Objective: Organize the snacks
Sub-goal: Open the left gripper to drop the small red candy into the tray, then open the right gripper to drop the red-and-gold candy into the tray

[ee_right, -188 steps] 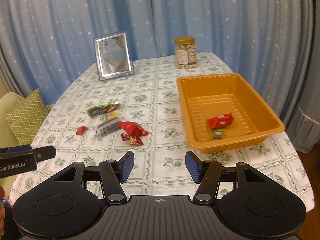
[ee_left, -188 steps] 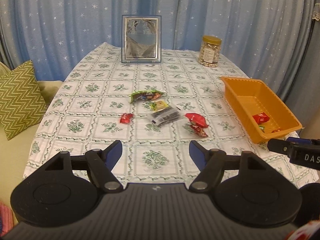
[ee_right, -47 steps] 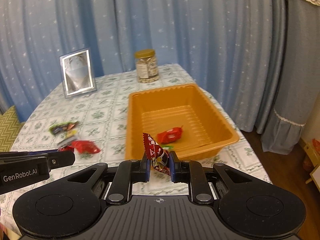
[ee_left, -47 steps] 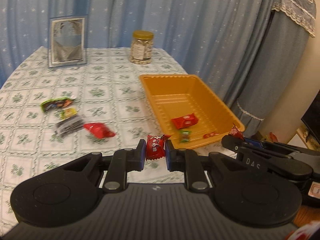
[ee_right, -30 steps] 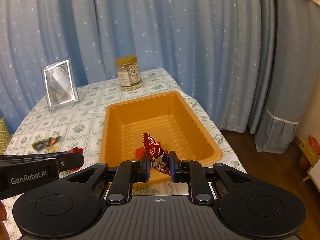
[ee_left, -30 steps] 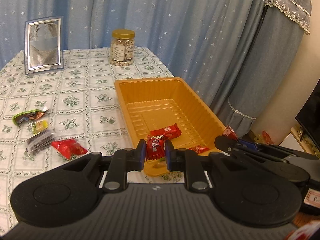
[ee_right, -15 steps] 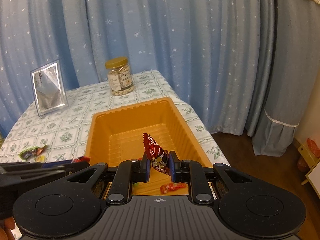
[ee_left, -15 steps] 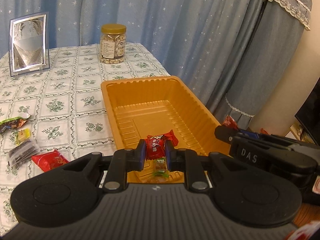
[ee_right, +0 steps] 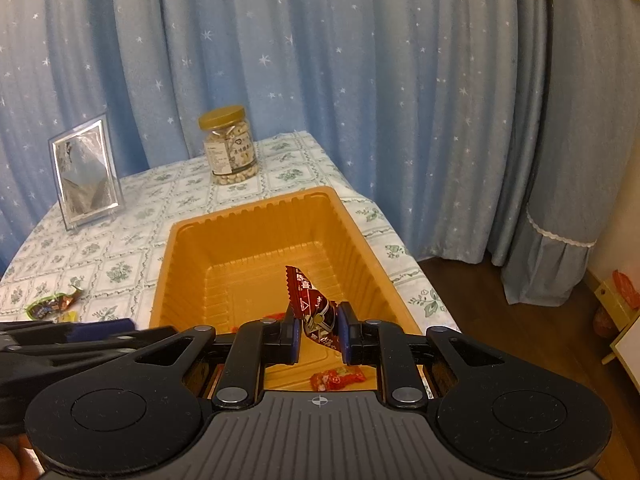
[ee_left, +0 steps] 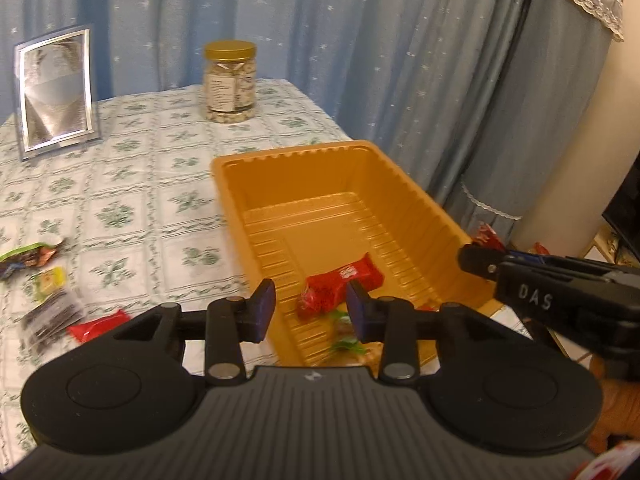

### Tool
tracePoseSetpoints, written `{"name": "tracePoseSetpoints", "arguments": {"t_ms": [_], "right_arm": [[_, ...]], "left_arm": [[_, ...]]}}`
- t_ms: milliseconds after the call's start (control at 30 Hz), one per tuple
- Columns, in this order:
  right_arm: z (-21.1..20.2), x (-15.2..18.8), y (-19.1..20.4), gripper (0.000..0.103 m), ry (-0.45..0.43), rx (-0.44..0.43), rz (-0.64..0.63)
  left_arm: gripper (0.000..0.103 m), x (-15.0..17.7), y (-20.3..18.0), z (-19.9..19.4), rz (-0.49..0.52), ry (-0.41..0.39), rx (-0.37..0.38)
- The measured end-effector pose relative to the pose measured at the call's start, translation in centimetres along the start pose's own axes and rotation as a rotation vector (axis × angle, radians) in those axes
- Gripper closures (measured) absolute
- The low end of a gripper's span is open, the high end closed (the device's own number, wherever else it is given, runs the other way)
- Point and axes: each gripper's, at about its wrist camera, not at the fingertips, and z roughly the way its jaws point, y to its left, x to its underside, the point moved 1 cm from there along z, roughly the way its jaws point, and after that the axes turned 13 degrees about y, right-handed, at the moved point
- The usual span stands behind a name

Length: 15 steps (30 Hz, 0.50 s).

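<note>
Left tool: our left tool [ee_left: 311, 311] stands released over the near end of the orange plastic tray [ee_left: 412, 188]; half a second ago it pinched a small red candy packet, and now nothing sits between its blue pads.
Dropped packet: a red wrapped candy [ee_left: 316, 300] lies on the tray floor just below that opening, touching the long red snack bar [ee_left: 352, 276]; we judge it is the one we let go.
Right tool: our right tool [ee_right: 318, 334] stays clenched on a dark red foil snack sachet [ee_right: 314, 310], held above the near part of the tray as it was a moment ago.
Tray contents: also a green-wrapped sweet [ee_left: 346, 344] and a small red-and-green packet [ee_right: 338, 378] near the front wall.
Left on the surface: a flat red packet [ee_left: 100, 326], a dark striped pouch [ee_left: 50, 318], a yellow sweet [ee_left: 50, 280] and a green-and-orange wrapper [ee_left: 28, 256] lie on the floral tablecloth surface [ee_left: 160, 208], well left of the tray.
What it means: one more snack is in; we judge the right sachet's release comes next, then four pickups.
Bystanders: a gold-lidded jar [ee_left: 230, 80] and a silver picture frame [ee_left: 54, 92] stand at the far edge.
</note>
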Motion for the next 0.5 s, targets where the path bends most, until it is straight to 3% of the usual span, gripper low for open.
{"name": "tracePoseSetpoints", "arguments": {"t_ms": [500], "right_arm": [[0.4, -0.1, 1.1, 0.084, 0.017, -0.052, 0.01]], "left_arm": [[0.068, 2.3, 3.3, -2.0, -0.09, -0.003, -0.03]]}}
